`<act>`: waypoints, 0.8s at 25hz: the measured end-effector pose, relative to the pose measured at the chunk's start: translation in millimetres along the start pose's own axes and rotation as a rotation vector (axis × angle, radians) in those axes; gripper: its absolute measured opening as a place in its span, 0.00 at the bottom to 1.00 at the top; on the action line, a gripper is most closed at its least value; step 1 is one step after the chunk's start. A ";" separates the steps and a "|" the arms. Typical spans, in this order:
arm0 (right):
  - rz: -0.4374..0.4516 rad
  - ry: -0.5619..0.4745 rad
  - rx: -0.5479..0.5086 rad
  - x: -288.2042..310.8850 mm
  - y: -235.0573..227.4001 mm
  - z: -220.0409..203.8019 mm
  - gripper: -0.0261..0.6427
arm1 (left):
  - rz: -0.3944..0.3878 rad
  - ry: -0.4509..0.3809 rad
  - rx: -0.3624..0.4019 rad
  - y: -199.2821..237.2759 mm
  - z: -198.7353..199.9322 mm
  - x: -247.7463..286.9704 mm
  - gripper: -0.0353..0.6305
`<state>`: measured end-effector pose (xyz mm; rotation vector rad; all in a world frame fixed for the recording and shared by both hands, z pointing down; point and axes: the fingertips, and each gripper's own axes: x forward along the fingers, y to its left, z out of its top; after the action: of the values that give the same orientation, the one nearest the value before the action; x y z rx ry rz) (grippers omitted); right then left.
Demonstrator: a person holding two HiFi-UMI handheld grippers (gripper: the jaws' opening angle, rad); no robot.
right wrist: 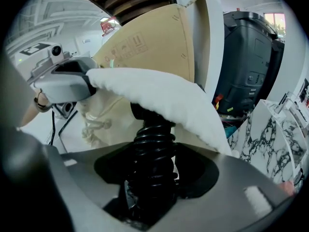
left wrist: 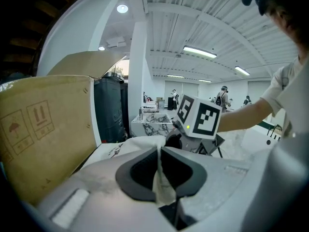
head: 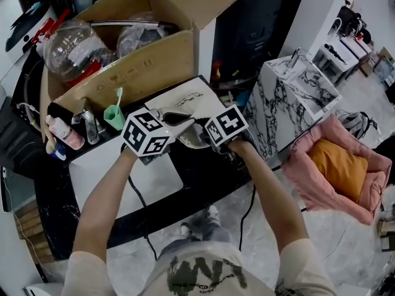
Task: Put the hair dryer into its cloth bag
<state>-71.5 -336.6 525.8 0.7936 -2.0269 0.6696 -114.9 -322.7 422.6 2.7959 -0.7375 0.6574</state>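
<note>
Bright and even from above in the head view, with soft shadows across the white tabletop. Mild bending of straight lines toward the edges there. Strong fisheye curving in both gripper views, fading to black at the corners. Lit in the left gripper view by ceiling strip lights and a round lamp, both slightly blown out. Soft focus on the left gripper close to the lens, sharper farther back. In the right gripper view, glare on the white cloth bag, washing out its weave. Hair dryer cord almost pure black, only a faint sheen on the coils.
</note>
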 end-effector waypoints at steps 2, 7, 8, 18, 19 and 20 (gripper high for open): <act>0.008 -0.009 0.012 3.2 -0.2 4.0 0.42 | -0.019 -0.005 -0.004 -2.9 0.5 1.7 0.09; 0.032 -0.029 0.047 11.2 1.4 13.6 0.42 | -0.053 -0.005 -0.010 -8.3 1.2 4.8 0.09; 0.035 -0.033 0.056 13.0 1.4 15.0 0.42 | -0.058 -0.006 -0.012 -9.0 1.5 5.0 0.09; 0.032 -0.071 0.155 31.1 -11.2 28.1 0.42 | -0.076 0.003 -0.016 -11.7 -1.6 0.7 0.09; 0.030 -0.076 0.171 32.8 -13.7 29.2 0.42 | -0.073 0.007 -0.016 -11.0 -2.9 -0.1 0.09; 0.027 -0.081 0.183 34.0 -16.2 30.0 0.42 | -0.071 0.011 -0.015 -10.5 -4.4 -0.9 0.09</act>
<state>-90.2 -377.9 542.1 0.9141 -2.0732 0.8602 -111.9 -312.1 425.4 2.7879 -0.6353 0.6520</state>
